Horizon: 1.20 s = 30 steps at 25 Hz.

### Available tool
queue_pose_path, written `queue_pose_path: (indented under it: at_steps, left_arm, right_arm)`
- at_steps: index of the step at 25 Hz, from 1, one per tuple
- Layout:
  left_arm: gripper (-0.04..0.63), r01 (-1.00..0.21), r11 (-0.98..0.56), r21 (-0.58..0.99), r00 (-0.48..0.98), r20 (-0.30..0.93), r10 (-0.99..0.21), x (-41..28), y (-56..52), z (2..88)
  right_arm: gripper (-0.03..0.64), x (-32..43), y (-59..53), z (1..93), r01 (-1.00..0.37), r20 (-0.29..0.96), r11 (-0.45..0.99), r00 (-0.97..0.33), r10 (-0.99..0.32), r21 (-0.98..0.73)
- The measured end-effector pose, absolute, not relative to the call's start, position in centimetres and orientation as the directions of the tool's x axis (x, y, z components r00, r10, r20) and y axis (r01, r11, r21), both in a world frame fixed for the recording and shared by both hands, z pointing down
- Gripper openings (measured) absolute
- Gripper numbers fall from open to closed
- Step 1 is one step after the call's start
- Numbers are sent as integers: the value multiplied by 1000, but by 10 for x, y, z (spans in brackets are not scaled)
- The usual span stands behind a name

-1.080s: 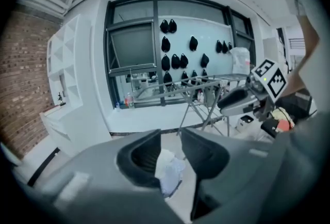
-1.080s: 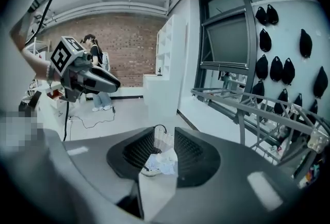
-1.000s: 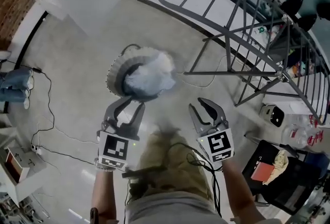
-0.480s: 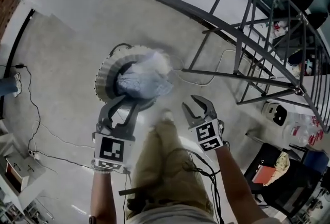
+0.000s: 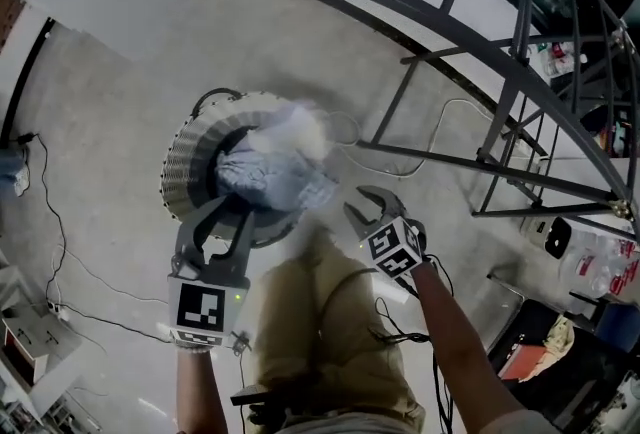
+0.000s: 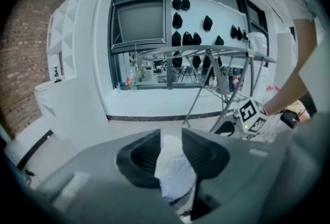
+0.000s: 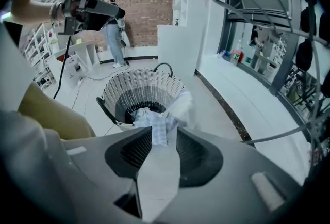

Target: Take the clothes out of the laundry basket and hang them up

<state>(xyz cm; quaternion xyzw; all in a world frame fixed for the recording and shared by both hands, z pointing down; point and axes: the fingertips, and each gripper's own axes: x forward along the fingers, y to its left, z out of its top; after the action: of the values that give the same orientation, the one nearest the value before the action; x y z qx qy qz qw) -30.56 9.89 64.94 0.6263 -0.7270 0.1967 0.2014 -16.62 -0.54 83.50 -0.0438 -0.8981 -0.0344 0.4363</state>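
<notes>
1. The laundry basket (image 5: 183,167) stood on the floor (image 5: 110,82), close to the foot of the drying rack (image 5: 470,72). It was heaped with pale clothes (image 5: 275,170), and one fold spilled over the rim on the rack side.
2. The left tongs (image 5: 232,212) hung over the near rim with the jaws apart. Cloth showed through the gap but nothing was pinched. They would do best to sink until a top fold sat fully between the pads, then close on that one fold and not dig deep into the heap.
3. The right tongs (image 5: 368,207) were just beside the basket, near the spilled fold. Their jaws had just been opening and stood apart with nothing between them. A second hold on the same garment, set well apart from the left one, would probably bring it up spread out and ready for a bar.
4. The lift likely needed to go straight up until the cloth cleared the rim. A sideways drag could tip the basket or pull a second piece out.
5. The rack's lower struts stood near the right tongs, so the swing toward the bars was better begun only once the garment hung free.
</notes>
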Motion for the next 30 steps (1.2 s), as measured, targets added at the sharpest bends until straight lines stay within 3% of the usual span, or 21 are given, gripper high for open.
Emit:
queue_pose_path:
  at_steps: [12,13,15,16,21,30]
  left_arm:
    - [121,-978,208,-17,-182,559,-809,-319,100,738]
    - [123,-977,211,-14,-182,560,-808,-319,101,740]
    - [123,-976,217,-10,-186,560,-807,-320,103,741]
    - [123,-975,221,-10,-189,558,-808,-320,104,740]
    - [123,-973,230,-9,-197,552,-810,-321,112,729]
    - [123,-975,221,-13,-189,565,-803,-320,117,711]
  right_arm:
    - [135,-191,-4,965,311,834,950,-523,174,-3]
    - [135,-193,-4,967,315,833,949,-527,170,5]
    - [50,-197,-5,966,307,826,951,-543,155,23]
    - [39,-200,-5,964,302,821,953,-551,152,27]
    - [20,-205,4,953,368,816,929,-550,179,45]
    - [3,-209,-3,899,315,790,948,-590,164,38]
